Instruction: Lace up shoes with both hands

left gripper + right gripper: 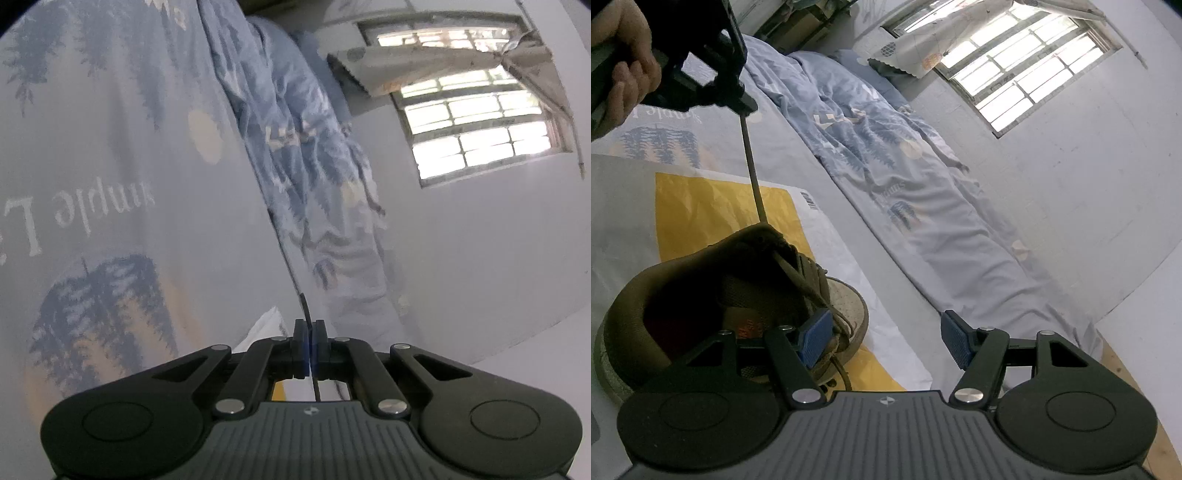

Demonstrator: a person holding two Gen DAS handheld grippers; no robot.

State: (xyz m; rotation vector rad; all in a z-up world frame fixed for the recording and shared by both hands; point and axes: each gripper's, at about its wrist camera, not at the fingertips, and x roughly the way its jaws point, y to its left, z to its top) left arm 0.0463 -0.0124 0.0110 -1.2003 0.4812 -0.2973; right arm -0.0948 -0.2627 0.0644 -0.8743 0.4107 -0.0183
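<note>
A worn olive-brown shoe point(713, 291) lies on a white and yellow bag point(701, 206) on the bed. My left gripper point(309, 345) is shut on a dark shoelace point(306, 308) whose tip pokes out above the pads. In the right wrist view that lace point(752, 173) runs taut from the shoe's upper eyelets up to the left gripper point(744, 105), held high by a hand point(626, 62). My right gripper point(886, 339) stands open beside the shoe's toe, its left pad point(814, 341) close against the laced front, nothing between its fingers. A loose lace end point(842, 373) trails below the toe.
A crumpled blue quilt point(886, 155) with a tree print lies along the far side of the bed by the white wall point(1071, 203). A barred window point(1012, 62) is high on the wall. The printed grey sheet point(110, 166) fills the left wrist view.
</note>
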